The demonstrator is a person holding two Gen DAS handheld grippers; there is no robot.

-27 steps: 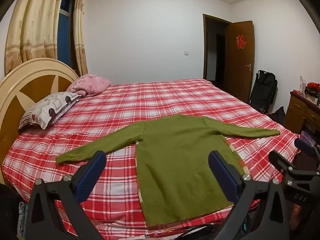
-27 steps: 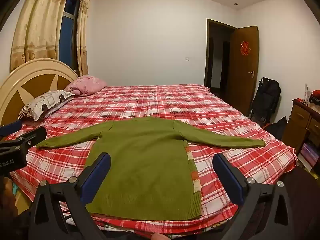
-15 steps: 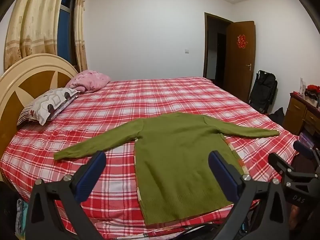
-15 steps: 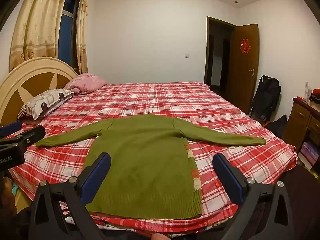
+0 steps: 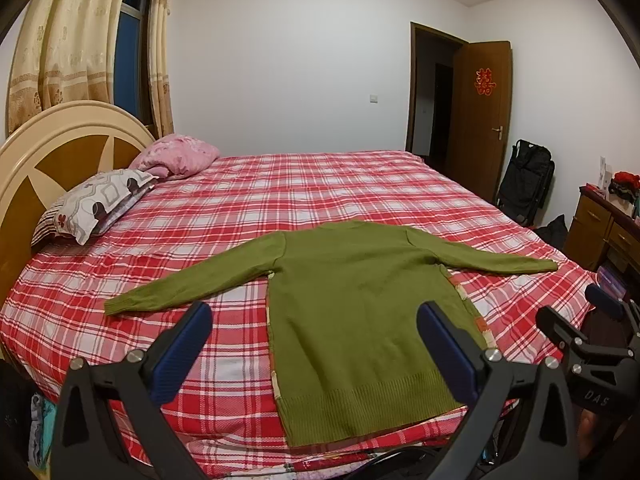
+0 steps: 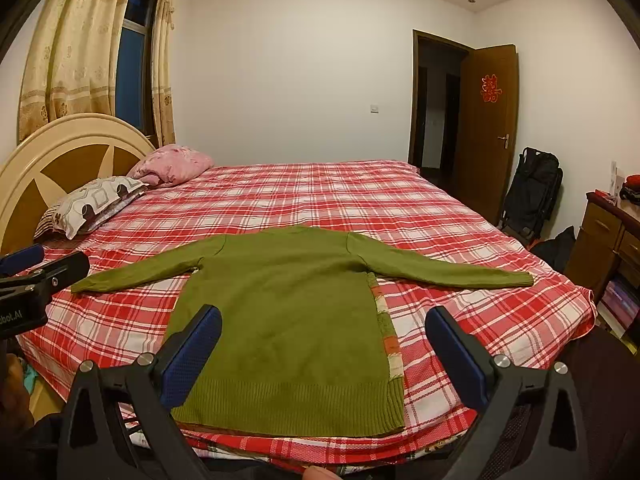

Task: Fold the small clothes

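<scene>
An olive green knit sweater lies flat on the red plaid bed, both sleeves spread out, hem toward me. It also shows in the right wrist view. My left gripper is open and empty, held above the near bed edge before the hem. My right gripper is open and empty, also before the hem. The right gripper shows at the right edge of the left wrist view; the left gripper shows at the left edge of the right wrist view.
Two pillows lie by the cream headboard at the left. A wooden door stands open at the back right, with a black bag and a wooden dresser beyond the bed.
Both views have shifted slightly, so the sweater sits a little further away from both grippers. Both grippers stay open and the sweater has not moved.
</scene>
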